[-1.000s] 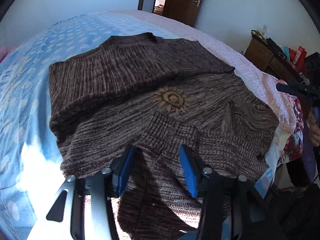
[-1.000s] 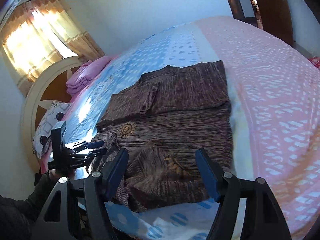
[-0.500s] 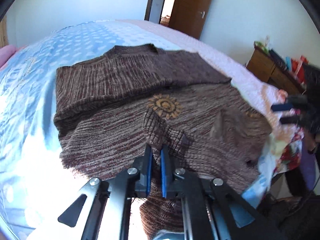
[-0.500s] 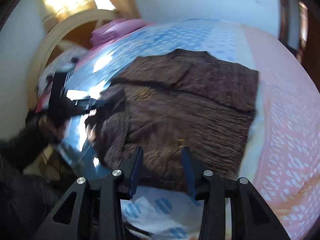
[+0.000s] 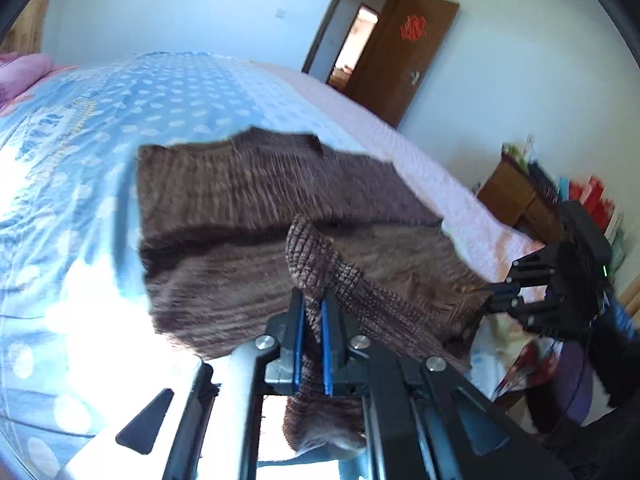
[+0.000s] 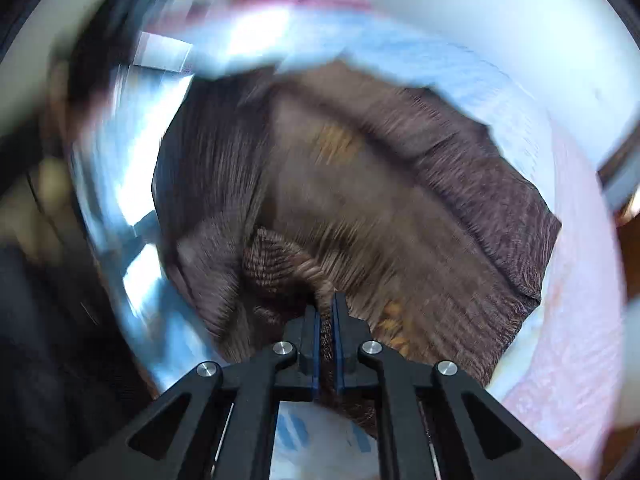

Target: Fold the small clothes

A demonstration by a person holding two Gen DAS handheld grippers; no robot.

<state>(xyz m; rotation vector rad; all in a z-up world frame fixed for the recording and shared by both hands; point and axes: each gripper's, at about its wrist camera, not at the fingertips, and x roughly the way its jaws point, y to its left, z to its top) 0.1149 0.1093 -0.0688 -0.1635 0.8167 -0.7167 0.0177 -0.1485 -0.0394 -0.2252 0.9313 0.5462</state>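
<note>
Since the frame 1 second back, both grippers have gone from spread wide over the hem to clamped on it, and the left one has lifted its pinch of knit off the bed. The left gripper (image 5: 311,320) is clenched on a ribbed fold of the brown sweater (image 5: 248,200), which stands up in the lower centre of its frame. The right gripper (image 6: 326,312) is likewise pinched on a bunched ridge of the sweater (image 6: 420,208) at lower centre of its own frame.

The sweater lies across the bed (image 5: 80,128), collar toward the upper centre of the left view. The upper part looks already folded in; the bottom-up fold seems only begun, and the carry toward the collar, the release and any smoothing are left.

The left view shows the right gripper (image 5: 500,296) at the right edge gripping the hem, plus the door (image 5: 404,60). The right view is heavily blurred, and the left gripper cannot be made out in it.
</note>
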